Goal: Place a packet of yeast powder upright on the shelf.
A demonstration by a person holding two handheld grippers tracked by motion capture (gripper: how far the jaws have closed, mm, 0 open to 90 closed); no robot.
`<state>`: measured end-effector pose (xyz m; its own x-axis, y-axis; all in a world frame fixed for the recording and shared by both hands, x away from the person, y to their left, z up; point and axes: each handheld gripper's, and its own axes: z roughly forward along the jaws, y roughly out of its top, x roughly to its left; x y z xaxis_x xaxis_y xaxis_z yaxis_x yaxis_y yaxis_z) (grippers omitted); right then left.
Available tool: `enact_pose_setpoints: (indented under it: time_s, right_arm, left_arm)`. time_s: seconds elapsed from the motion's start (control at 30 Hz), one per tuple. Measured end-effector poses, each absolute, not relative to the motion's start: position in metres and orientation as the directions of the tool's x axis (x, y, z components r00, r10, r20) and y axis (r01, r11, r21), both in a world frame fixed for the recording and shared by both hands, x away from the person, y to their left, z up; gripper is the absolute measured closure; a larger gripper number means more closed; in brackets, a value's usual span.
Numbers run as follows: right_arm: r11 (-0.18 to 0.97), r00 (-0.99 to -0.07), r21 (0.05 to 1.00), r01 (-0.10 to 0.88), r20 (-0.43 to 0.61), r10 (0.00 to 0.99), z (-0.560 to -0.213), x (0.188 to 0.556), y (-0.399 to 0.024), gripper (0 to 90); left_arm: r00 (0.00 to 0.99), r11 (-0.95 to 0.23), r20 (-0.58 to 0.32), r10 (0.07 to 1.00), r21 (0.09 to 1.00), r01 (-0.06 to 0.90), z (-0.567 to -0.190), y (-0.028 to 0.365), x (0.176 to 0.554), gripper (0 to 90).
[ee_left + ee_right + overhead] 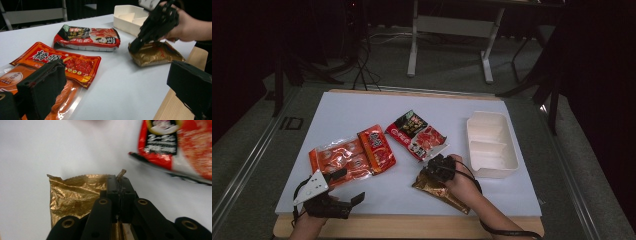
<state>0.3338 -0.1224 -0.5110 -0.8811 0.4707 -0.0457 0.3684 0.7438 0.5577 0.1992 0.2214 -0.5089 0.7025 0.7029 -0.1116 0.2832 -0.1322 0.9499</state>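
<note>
Right gripper [438, 169] is clamped on the top edge of the gold pouch [439, 192], at the table's near right. Pouch's long axis is run from the jaws back toward the person, sealed end pointed at the red pack [416, 134]. White box [490, 143] is sat nearest this hand. Left gripper [343, 185] is held apart, idle.
</note>
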Motion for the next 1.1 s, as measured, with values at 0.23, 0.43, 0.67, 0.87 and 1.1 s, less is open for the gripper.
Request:
enact_pose_setpoints:
  time_s: [0.23, 0.43, 0.67, 0.87, 1.1]
  right_arm:
    - [0.697, -0.872, 0.601, 0.391, -0.001, 0.49, -0.492, 0.331, -0.139, 89.4]
    - [0.633, -0.857, 0.672, 0.385, 0.006, 0.515, -0.467, 0.329, -0.157, 89.6]
    - [0.582, -0.85, 0.722, 0.375, 0.017, 0.527, -0.446, 0.321, -0.171, 89.8]
    - [0.552, -0.854, 0.749, 0.367, 0.035, 0.519, -0.431, 0.315, -0.179, 90.0]
    - [0.491, -0.855, 0.799, 0.348, 0.057, 0.515, -0.408, 0.312, -0.185, 90.0]
  left_arm:
    - [0.703, -0.129, -0.112, 0.702, 0.951, 0.282, -0.509, 0.221, 0.2, 1.9]
    - [0.703, -0.133, -0.113, 0.702, 0.949, 0.285, -0.51, 0.22, 0.2, 1.9]
    - [0.704, -0.14, -0.108, 0.702, 0.948, 0.285, -0.51, 0.219, 0.201, 1.9]
    - [0.704, -0.141, -0.108, 0.702, 0.948, 0.285, -0.51, 0.218, 0.201, 1.9]
    - [0.703, -0.139, -0.11, 0.702, 0.948, 0.287, -0.51, 0.218, 0.201, 1.9]
